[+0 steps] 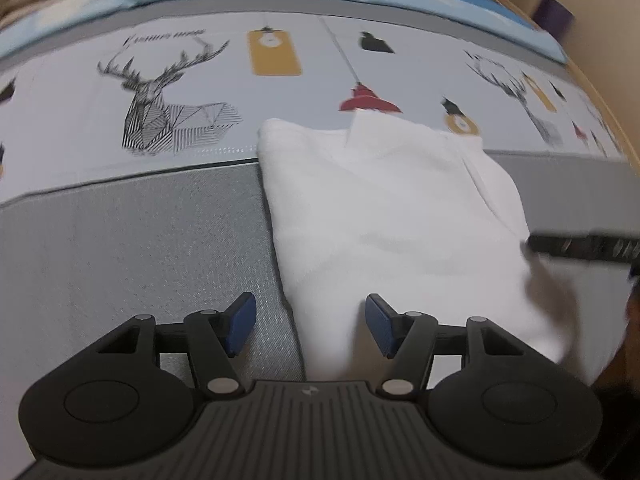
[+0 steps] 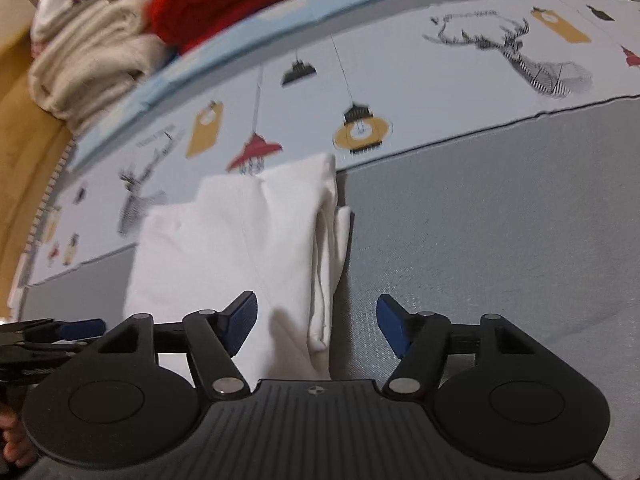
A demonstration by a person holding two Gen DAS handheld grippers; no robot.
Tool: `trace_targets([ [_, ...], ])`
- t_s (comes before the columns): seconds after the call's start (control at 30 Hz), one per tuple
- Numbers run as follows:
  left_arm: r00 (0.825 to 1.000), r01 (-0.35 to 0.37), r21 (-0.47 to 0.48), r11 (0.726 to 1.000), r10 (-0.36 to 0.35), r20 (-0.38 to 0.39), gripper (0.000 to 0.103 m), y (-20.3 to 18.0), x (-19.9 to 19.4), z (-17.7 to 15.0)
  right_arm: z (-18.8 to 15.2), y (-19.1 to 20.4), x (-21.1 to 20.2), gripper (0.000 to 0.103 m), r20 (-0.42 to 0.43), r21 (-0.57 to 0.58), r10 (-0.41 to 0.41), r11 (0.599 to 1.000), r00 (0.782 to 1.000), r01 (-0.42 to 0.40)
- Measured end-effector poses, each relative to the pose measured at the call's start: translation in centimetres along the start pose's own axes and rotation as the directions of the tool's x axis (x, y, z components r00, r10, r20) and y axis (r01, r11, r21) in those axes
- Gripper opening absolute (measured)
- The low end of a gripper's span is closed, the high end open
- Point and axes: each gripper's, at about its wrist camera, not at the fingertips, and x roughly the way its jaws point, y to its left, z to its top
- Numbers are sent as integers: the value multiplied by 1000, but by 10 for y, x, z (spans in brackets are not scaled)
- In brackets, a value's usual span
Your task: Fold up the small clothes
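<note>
Lying folded, white garment [image 1: 384, 220] on grey bedcover [image 1: 140, 240]

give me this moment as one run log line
stage: fold done, release | left gripper: open, empty | right gripper: open, empty | white garment: folded, flat on grey mat | next: likely withdraw

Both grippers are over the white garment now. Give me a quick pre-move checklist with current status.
1. Left gripper open, nothing pinched: ok.
2. Right gripper open, nothing pinched: ok.
3. White garment folded into a compact shape on the grey mat: ok.
4. Edges aligned: not ok; layers stick out along one side in the right wrist view.
5. Grippers clear of each other: cannot tell; both views show the other one close by.
6. Stacked clothes clear of the garment: ok.
</note>
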Motion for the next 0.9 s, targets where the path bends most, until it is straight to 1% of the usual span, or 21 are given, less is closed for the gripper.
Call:
trace_targets([
  [0.07,1000,14,-37,999,-14,3,67,-3,7,5,1,4,15,68,-34,9,-36,999,999,36],
  [0.13,1000,29,-71,997,-30,-4,70,-2,9,4,1,8,25,68,-67,26,-72,997,995,74],
  [0.17,999,37,-89,995,-38,-10,71,0,13,2,1,7,29,70,-81,38,-83,996,993,86],
  [0.23,998,44,-123,992,-47,-28,72,6,24,0,1,6,35,72,-95,61,-88,994,992,94],
  [0.3,997,69,-158,985,-75,-30,75,12,30,-4,2,5,38,73,-103,68,-88,993,991,95],
  [0.4,991,110,-237,965,-124,-47,76,22,43,-5,2,3,40,74,-112,69,-81,994,990,89],
  [0.47,988,134,-256,957,-148,-35,76,23,47,-2,3,4,41,73,-114,67,-77,994,991,85],
  [0.5,988,137,-256,957,-150,-32,75,23,48,-1,3,4,42,68,-114,65,-71,995,991,78],
  [0.53,987,143,-256,956,-155,-30,70,22,49,1,4,4,42,63,-115,62,-60,996,992,67],
  [0.57,986,154,-253,955,-165,-25,64,21,50,2,4,5,42,50,-115,60,-38,997,993,45],
  [0.6,985,157,-252,955,-168,-24,62,20,50,3,6,6,43,37,-115,62,-16,998,993,23],
  [0.63,986,154,-247,957,-165,-24,56,20,51,4,7,8,43,36,-114,62,8,998,993,-1],
  [0.67,986,155,-238,959,-166,-25,52,20,50,6,7,11,43,33,-110,53,7,999,994,-1],
  [0.7,984,165,-236,958,-175,-21,42,21,49,7,8,12,44,30,-109,43,6,999,994,-1],
  [0.73,983,177,-240,955,-184,-10,34,23,47,10,9,13,44,29,-108,43,8,999,994,-3],
  [0.8,982,188,-226,956,-188,24,32,24,40,15,11,15,44,26,-101,49,9,999,995,-4],
  [0.83,984,178,-199,964,-172,45,31,23,35,18,12,15,43,25,-95,54,13,999,995,-8],
  [0.9,985,148,-143,979,-133,108,31,18,21,25,15,17,40,20,-66,70,35,997,997,-30],
])
